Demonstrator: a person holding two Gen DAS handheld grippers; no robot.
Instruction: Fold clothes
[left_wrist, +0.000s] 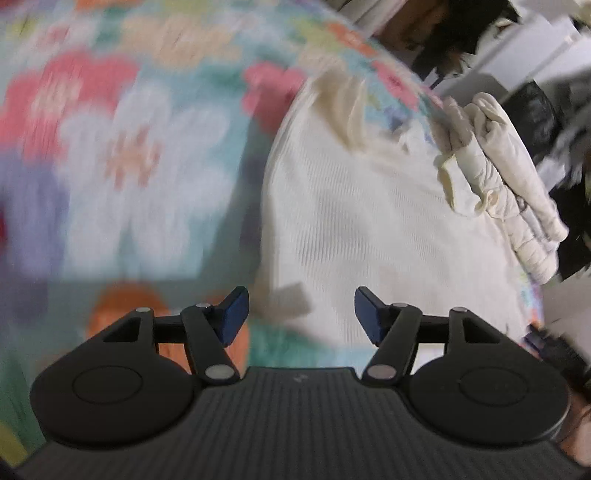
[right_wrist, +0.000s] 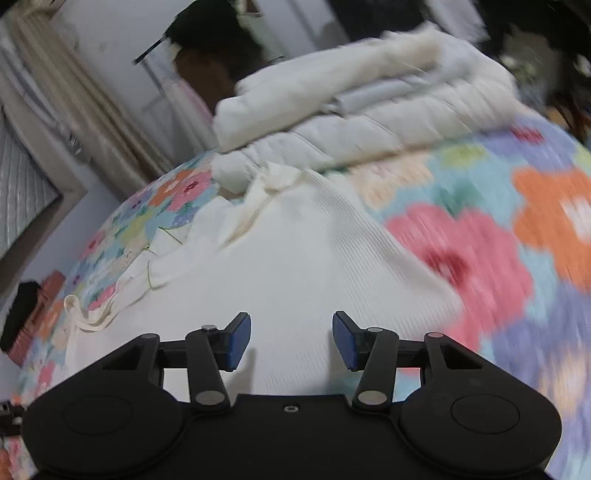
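A cream ribbed top (right_wrist: 295, 258) lies spread flat on a flowered bedspread (right_wrist: 480, 258). A stack of folded pale clothes (right_wrist: 369, 107) sits at its twelve o'clock. The left gripper (left_wrist: 301, 314) and the right gripper (right_wrist: 291, 341) hover over the top, jaws apart, grasping nothing.

cream ribbed knit garment (right_wrist: 295, 258) | multicolour floral bedsheet (left_wrist: 110, 147) | off-white quilted puffer jacket (right_wrist: 369, 122) | blue pads (left_wrist: 236, 314)
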